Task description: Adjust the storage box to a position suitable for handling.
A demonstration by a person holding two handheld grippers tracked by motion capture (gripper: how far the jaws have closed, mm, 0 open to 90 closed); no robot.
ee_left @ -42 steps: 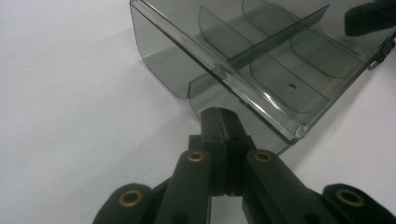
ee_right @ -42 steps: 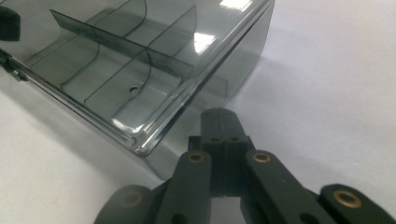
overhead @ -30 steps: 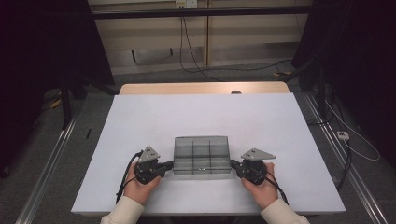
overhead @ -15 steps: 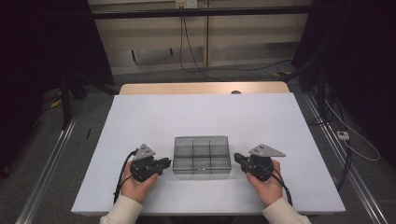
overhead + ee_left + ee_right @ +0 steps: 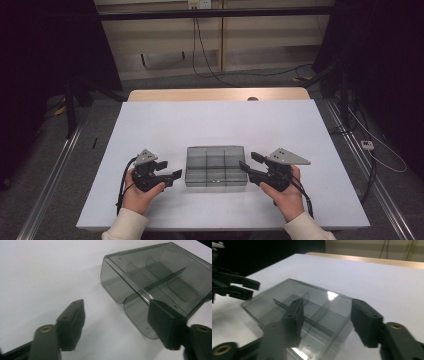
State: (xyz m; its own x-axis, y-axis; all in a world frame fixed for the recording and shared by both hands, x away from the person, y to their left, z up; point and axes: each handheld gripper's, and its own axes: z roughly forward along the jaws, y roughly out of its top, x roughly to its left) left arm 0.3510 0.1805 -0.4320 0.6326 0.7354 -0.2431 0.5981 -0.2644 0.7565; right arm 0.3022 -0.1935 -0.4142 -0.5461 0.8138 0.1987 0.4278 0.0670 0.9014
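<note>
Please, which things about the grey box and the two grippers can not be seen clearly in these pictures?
- Grey box: far right corner cut off by the left gripper view's edge.
- Box's near wall: right gripper view, hidden behind the right gripper, blurred.
- Left gripper: blurred in the right gripper view.
- Small dark thing at the table's far edge: too small, high view.

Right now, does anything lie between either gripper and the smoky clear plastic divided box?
Nothing visible does. The smoky clear plastic divided box sits alone on the white table; left gripper and right gripper flank its ends, jaws just opened, nothing between them.
</note>
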